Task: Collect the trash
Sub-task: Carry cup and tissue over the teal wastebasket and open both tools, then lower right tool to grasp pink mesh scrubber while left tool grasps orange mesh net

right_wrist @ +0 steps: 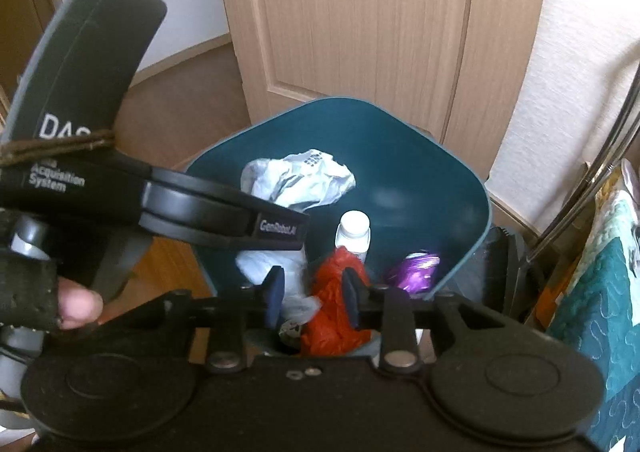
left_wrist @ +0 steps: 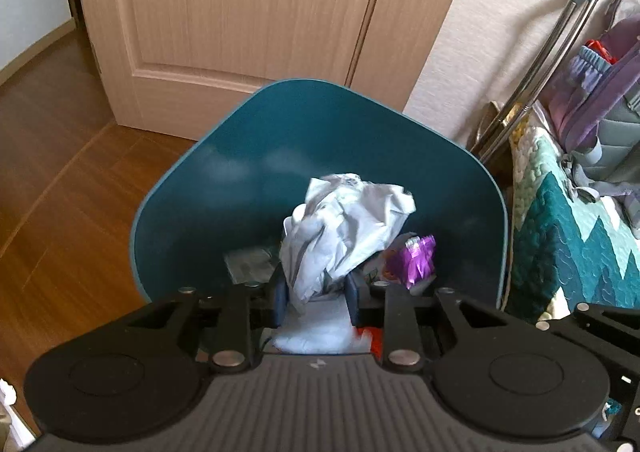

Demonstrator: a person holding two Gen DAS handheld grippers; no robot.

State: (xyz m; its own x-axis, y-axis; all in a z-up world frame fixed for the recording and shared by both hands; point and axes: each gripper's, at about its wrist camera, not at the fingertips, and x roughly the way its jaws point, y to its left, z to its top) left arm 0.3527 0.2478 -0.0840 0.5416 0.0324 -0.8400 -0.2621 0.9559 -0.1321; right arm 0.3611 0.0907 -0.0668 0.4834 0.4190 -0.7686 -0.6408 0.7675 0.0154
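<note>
Left fingers point(left_wrist: 281, 294) part-closed on crumpled white plastic bag point(left_wrist: 340, 228) over teal bin point(left_wrist: 248, 155); right gripper point(right_wrist: 311, 294) pinches orange wrapper point(right_wrist: 334, 312). Both light, soft, likely slippery; grip bunched folds.

Bin point(left_wrist: 248, 155) is smooth teal plastic, semi-gloss inside. In it: crinkly white plastic bag point(left_wrist: 340, 228), shiny purple foil wrapper point(left_wrist: 416, 260), crumpled red plastic point(right_wrist: 340, 300), glossy white bottle point(right_wrist: 354, 232). Door point(left_wrist: 240, 11) is matt woodgrain, floor point(left_wrist: 60, 191) glossy wood, blanket point(left_wrist: 568, 236) quilted cloth.
</note>
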